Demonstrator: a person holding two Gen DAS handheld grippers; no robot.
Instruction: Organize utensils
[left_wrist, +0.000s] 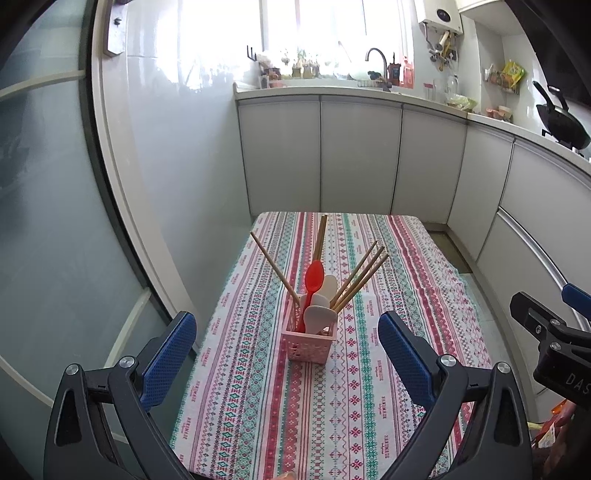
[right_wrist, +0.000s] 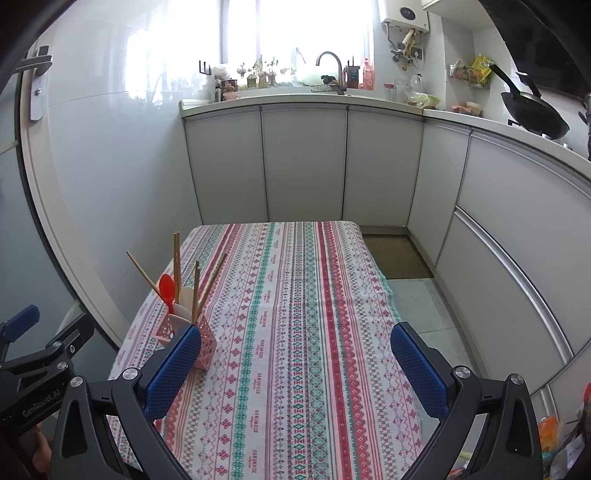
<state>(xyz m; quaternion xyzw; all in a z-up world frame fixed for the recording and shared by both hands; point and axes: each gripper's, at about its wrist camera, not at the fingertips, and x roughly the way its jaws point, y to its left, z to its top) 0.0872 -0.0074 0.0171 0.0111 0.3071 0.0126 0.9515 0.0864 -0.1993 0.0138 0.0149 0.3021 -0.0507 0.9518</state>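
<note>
A pink lattice holder (left_wrist: 309, 341) stands upright on the patterned tablecloth (left_wrist: 369, 387). It holds several wooden chopsticks (left_wrist: 360, 277), a red spoon (left_wrist: 314, 276) and pale spoons (left_wrist: 319, 314). My left gripper (left_wrist: 286, 354) is open and empty, hovering just in front of the holder. My right gripper (right_wrist: 295, 365) is open and empty over the cloth (right_wrist: 295, 332); the holder (right_wrist: 205, 350) stands at its left, partly behind the left finger (right_wrist: 173, 369). The red spoon (right_wrist: 167, 287) and chopsticks (right_wrist: 177, 258) rise from it. Each gripper shows at the edge of the other's view.
White kitchen cabinets (left_wrist: 354, 155) run behind and right of the table, with a sink tap (left_wrist: 376, 59) and a black wok (left_wrist: 561, 122) on the counter. A glass door (left_wrist: 44, 221) stands at the left. Tiled floor (right_wrist: 424, 306) lies right of the table.
</note>
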